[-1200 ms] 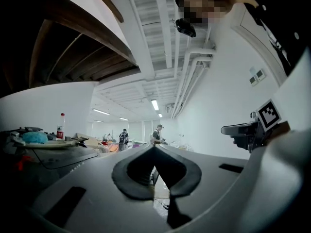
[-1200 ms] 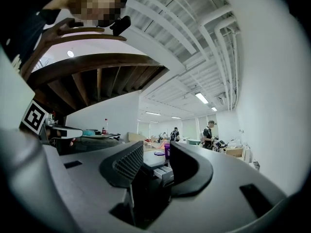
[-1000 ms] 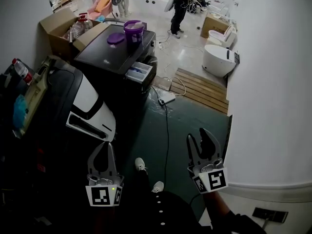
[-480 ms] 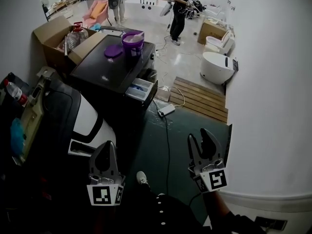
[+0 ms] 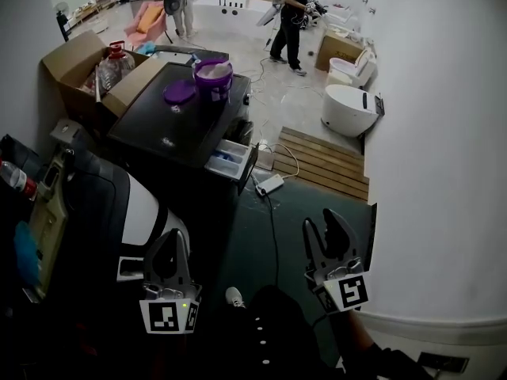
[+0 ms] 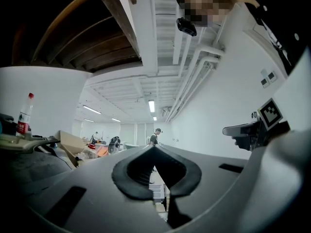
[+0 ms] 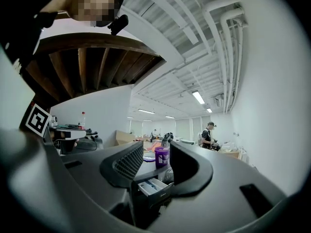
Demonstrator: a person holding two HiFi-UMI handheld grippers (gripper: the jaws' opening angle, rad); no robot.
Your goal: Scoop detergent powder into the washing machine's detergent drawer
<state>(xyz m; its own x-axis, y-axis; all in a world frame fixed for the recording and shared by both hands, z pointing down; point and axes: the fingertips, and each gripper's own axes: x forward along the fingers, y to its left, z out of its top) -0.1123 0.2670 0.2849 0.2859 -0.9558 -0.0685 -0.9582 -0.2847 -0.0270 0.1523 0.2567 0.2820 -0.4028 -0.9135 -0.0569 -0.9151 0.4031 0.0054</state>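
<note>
atop washer (image 5: 170, 121), purple tub (image 5: 213, 77) contents unclear; open drawer (image 5: 230, 159) interior indistinct.

The head view looks steeply down from above. Both gripper views look low and forward. All see the far washing machine (image 5: 162, 125).

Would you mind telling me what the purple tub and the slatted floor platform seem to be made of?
The purple tub: probably plastic, judging by its uniform colour and smooth wall. The slatted floor platform: apparently unfinished wood, shown by pale brown parallel boards with gaps.
</note>
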